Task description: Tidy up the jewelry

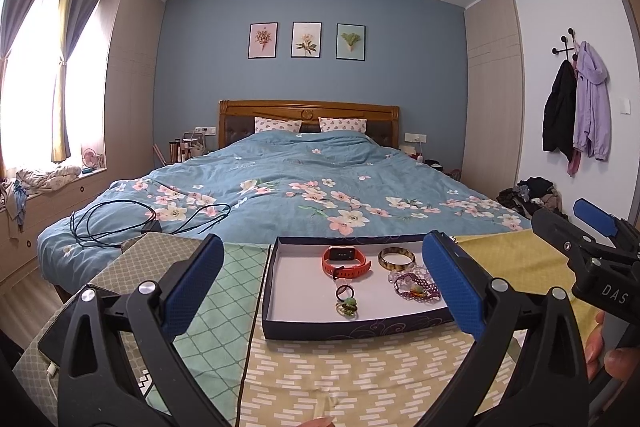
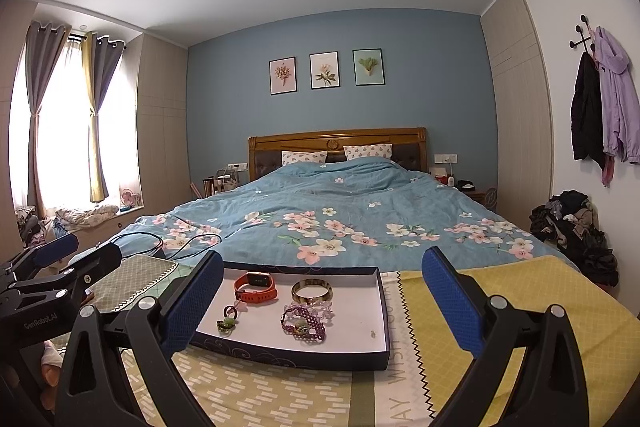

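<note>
My left gripper (image 1: 324, 287) hangs with its jaws spread wide and empty, and my right gripper (image 2: 322, 301) is just as wide and empty beside it. Ahead of both, the shallow box (image 2: 382, 311) sits on the patterned cloth (image 2: 280, 395), holding the orange watch (image 2: 256, 287), bangle (image 2: 311, 291), purple bead bracelet (image 2: 302, 325) and rings (image 2: 227, 319).

A patterned cloth-covered surface (image 2: 280, 387) fills the lower frame; a dark shallow box (image 2: 384, 311) lies on it, centre.
</note>
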`<action>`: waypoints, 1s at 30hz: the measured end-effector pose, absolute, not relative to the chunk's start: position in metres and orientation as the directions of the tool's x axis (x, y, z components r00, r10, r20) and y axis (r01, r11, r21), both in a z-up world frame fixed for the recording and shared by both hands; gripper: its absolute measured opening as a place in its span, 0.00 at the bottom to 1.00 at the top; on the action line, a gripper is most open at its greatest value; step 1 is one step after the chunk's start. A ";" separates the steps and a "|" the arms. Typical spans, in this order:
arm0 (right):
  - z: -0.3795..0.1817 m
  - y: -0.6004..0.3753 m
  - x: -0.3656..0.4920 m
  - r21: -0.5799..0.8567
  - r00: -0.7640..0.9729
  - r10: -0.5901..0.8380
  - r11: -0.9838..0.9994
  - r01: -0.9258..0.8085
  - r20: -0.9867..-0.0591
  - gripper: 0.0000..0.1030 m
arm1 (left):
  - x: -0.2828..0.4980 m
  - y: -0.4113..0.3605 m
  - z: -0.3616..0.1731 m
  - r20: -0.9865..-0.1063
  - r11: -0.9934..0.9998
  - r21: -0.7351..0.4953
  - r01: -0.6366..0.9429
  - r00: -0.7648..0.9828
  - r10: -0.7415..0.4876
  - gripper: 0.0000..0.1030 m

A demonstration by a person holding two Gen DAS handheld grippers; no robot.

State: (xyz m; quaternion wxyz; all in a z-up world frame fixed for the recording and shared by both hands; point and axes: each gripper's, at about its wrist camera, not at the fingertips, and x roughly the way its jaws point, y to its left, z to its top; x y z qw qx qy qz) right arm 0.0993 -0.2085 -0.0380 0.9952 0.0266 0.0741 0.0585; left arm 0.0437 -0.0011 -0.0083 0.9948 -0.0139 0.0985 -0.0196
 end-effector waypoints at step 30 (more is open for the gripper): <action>-0.039 -0.214 0.104 0.052 0.977 0.118 0.992 -0.111 -0.177 0.93 | 0.047 -0.004 -0.014 -0.194 0.999 0.004 0.036 0.980 -0.035 0.95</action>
